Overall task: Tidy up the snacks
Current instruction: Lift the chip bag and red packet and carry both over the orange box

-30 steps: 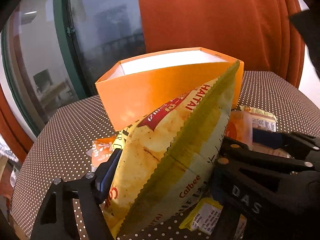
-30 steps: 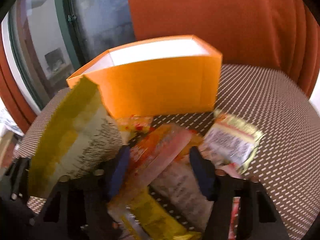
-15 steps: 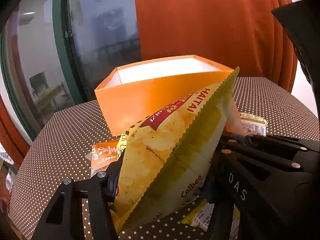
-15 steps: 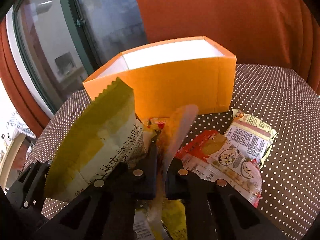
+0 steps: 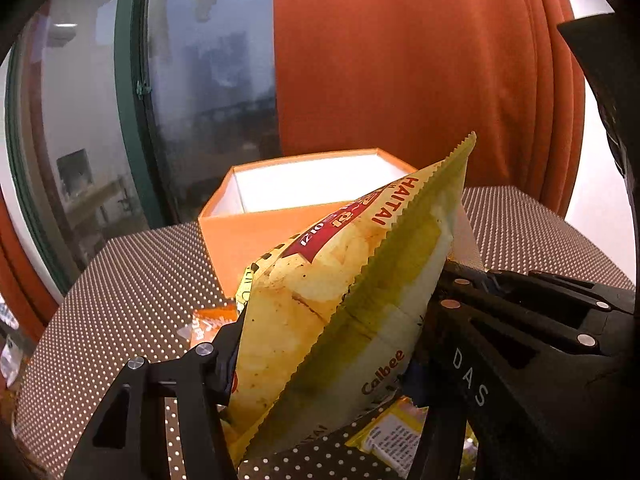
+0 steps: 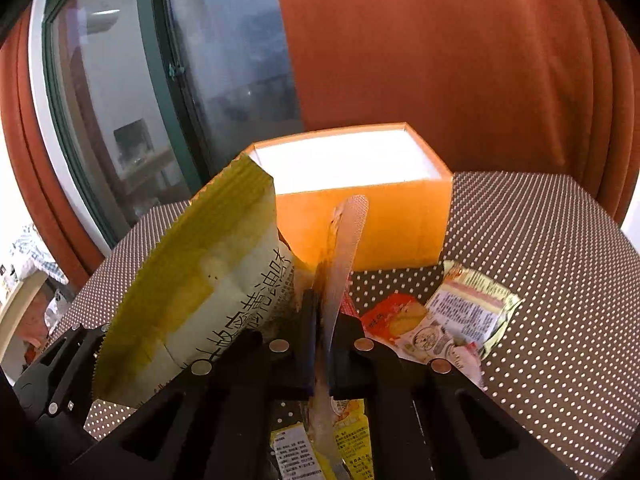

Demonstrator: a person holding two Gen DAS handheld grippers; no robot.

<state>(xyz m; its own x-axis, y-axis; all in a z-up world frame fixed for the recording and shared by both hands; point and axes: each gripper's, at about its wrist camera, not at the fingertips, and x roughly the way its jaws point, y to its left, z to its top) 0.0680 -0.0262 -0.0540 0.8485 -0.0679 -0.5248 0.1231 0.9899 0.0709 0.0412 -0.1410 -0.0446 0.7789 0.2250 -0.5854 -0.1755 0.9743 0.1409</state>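
On the dotted table, left to right:
Window: green-framed glass pane (image 5: pixel 208 92) at far left, rust-orange curtain (image 5: pixel 400 60) beside it.
Table: brown tablecloth with white dots (image 5: pixel 120 300) under everything.
Left gripper: black two-finger left gripper (image 5: pixel 320 340) clamped on the big yellow-green Calbee potato-chip bag (image 5: pixel 344 304), one finger on each side of it.
Chip bag: lifted clear of the cloth, tilted, its serrated top edge pointing up and to the right, in front of the box; in the right wrist view it (image 6: pixel 200 280) shows its printed back.
Small packet: orange-and-white snack packet (image 5: pixel 208 322) flat on the cloth, just behind the left finger.
Box: open orange cardboard box with white inside (image 6: pixel 360 204) at the table's middle, behind both grippers; nothing can be made out inside it.
Right gripper: black two-finger right gripper (image 6: pixel 322 320) pressed together on a thin translucent orange-tinted wrapper (image 6: pixel 340 248), which stands up edge-on between the pads.
Loose snacks: red-and-white biscuit packet (image 6: pixel 412 328) and yellow-edged sachet with printed text (image 6: pixel 476 304) lying on the cloth right of the right gripper, touching each other; yellow printed packets (image 6: pixel 344 444) below its fingers.
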